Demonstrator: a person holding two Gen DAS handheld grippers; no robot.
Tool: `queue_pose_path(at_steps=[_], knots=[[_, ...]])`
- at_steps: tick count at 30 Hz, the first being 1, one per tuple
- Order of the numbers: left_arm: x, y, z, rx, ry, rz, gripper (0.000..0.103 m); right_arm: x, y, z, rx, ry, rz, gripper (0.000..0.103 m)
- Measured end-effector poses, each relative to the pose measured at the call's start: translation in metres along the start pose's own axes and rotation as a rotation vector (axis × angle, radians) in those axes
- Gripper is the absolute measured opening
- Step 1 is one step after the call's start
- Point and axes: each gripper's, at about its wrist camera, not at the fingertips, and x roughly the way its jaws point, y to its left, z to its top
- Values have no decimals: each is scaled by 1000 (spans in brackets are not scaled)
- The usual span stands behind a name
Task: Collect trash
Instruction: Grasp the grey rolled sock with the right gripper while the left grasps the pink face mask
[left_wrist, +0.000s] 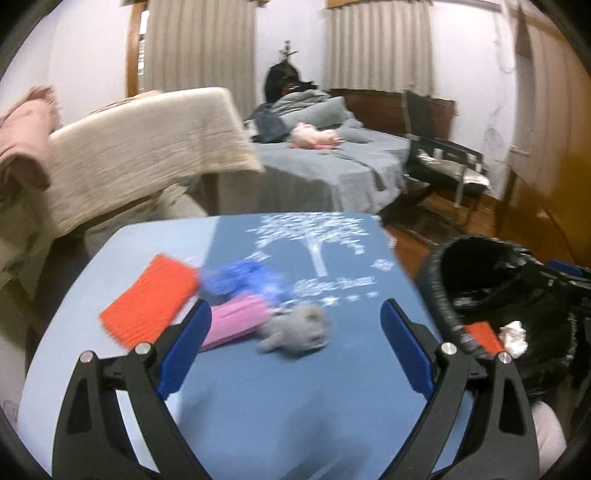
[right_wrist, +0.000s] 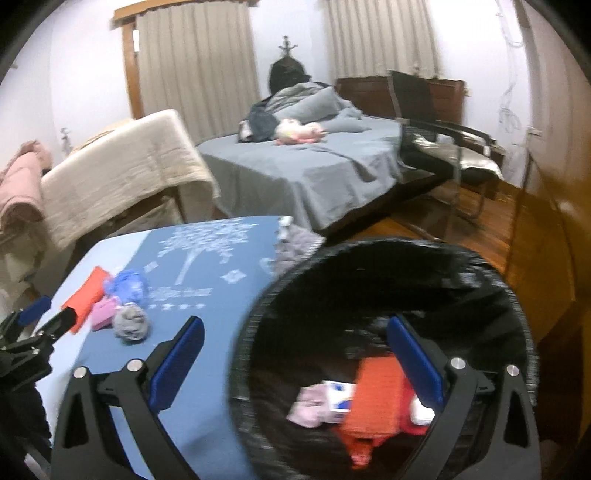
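The left claw (left_wrist: 293, 347) stands wide apart over the blue table (left_wrist: 280, 398), gripping nothing. Just ahead of it, between the two blue fingers, lies a grey crumpled wad (left_wrist: 299, 328). Ahead and to the left of the left finger sit a pink pack (left_wrist: 236, 321), a blue crumpled wrapper (left_wrist: 243, 278) and, furthest left, an orange ribbed sheet (left_wrist: 147, 299). Right of the claw, off the table edge, is the black-lined bin (left_wrist: 491, 295); from here only a slice of its inside shows, with an orange piece (left_wrist: 482, 336) and a white wad (left_wrist: 513, 334).

The right claw (right_wrist: 295, 360) is likewise released and empty, its left finger over the table edge and its right finger over the bin (right_wrist: 384, 258). This view looks straight down into the bin: an orange sheet (right_wrist: 373, 398), a white and blue box (right_wrist: 340, 398) and a pale pink scrap (right_wrist: 308, 404) lie on the bottom between the fingers. Far to the left of it the same four scraps show small on the table (right_wrist: 207, 369): orange sheet (right_wrist: 86, 295), blue wrapper (right_wrist: 127, 286), pink pack (right_wrist: 103, 312), grey wad (right_wrist: 131, 325), with the other claw (right_wrist: 40, 325) at the picture's left edge.
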Motion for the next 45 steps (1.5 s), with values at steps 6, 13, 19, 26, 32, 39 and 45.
queue_pose_path(at_steps=[6,13,19,26,32,39,45], knots=[[0,48,-9,-46,13,91,90,20,60,-1,-75,23,109,97],[6,86,-19,-87,33,151,90,54,113,-6,-121,48,190,97],[13,105,-24,-106,49,176,90,82,145,-11,-138,82,223,97],[19,115,-27,-113,60,186,90,116,171,-22,-167,150,247,97],[24,117,-28,-113,64,184,90,137,183,-27,-187,202,260,90],[33,114,-26,-108,76,166,90,147,185,-32,-188,270,350,55],[47,101,-22,-98,84,129,90,139,176,-31,-187,268,374,49]])
